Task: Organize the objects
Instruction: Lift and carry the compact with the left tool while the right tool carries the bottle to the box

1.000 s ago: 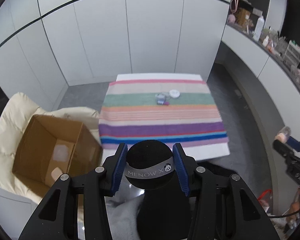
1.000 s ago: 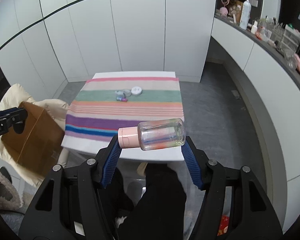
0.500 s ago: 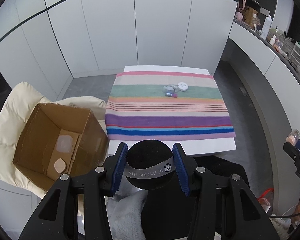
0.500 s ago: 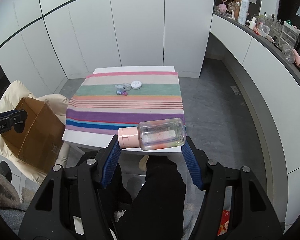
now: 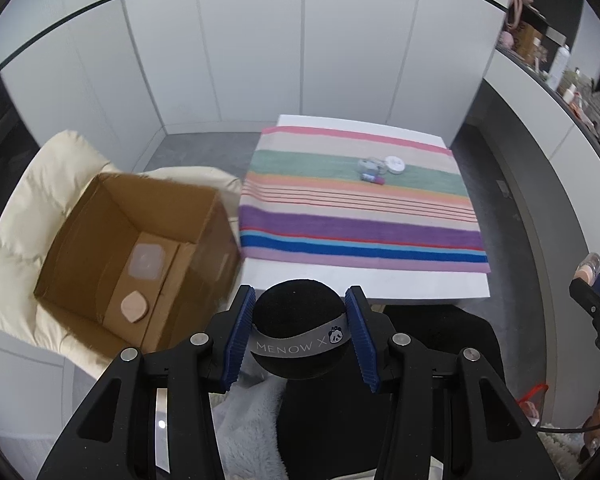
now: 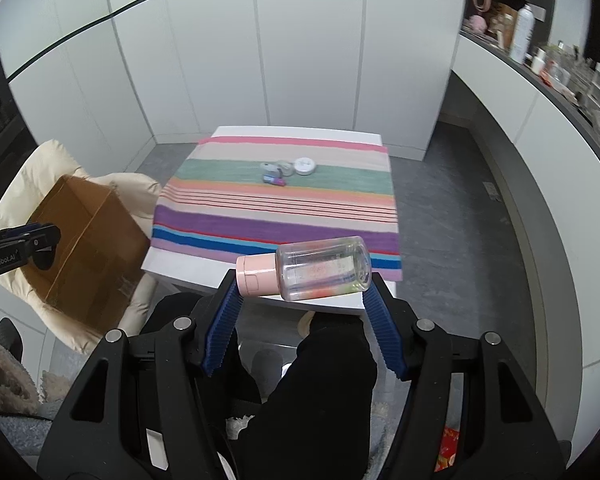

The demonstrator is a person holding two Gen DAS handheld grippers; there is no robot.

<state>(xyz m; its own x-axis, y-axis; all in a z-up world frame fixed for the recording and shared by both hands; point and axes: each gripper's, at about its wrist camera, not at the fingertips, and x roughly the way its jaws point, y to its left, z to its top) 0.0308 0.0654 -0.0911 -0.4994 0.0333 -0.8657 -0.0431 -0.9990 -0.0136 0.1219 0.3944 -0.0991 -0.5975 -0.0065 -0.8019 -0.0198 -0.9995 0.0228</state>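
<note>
Left gripper (image 5: pixel 300 328): closed on a black puff (image 5: pixel 298 320); the puff is pinched at its sides between the two blue pads (image 5: pixel 240 332), and a grey band marked MENOW X is seen across its front.
Right gripper (image 6: pixel 302 300): closed on a clear bottle (image 6: pixel 324 268); the bottle is held lying crosswise, pink cap (image 6: pixel 256 274) to the left, its ends against the blue pads (image 6: pixel 222 324).
Height: both grippers are held in the air, short of the near edge of the table (image 5: pixel 364 284), above dark-clad legs (image 6: pixel 320 380).
Box (image 5: pixel 136 248): one open cardboard box, set on a cream chair (image 5: pixel 40 184) to the left of the table, its corner just beside the table's edge. Two items are seen on its floor: a pale square lid (image 5: pixel 146 262) and a pink oval pad (image 5: pixel 134 306).
Cloth (image 5: pixel 360 208): one striped cloth is spread over most of the table.
Items on cloth: a small cluster on the green stripe at the far side, well apart from both grippers. One white round tin (image 5: pixel 395 164), a clear piece (image 5: pixel 368 166) touching it on the left, and one small purple tube (image 5: pixel 374 178) just in front are counted; finer detail cannot be told.
In the way: between the left gripper and the box only open air is seen.
Surroundings: white cabinet doors (image 6: pixel 300 60) behind the table; a shelf (image 6: pixel 540 60) crowded with bottles at the right.
</note>
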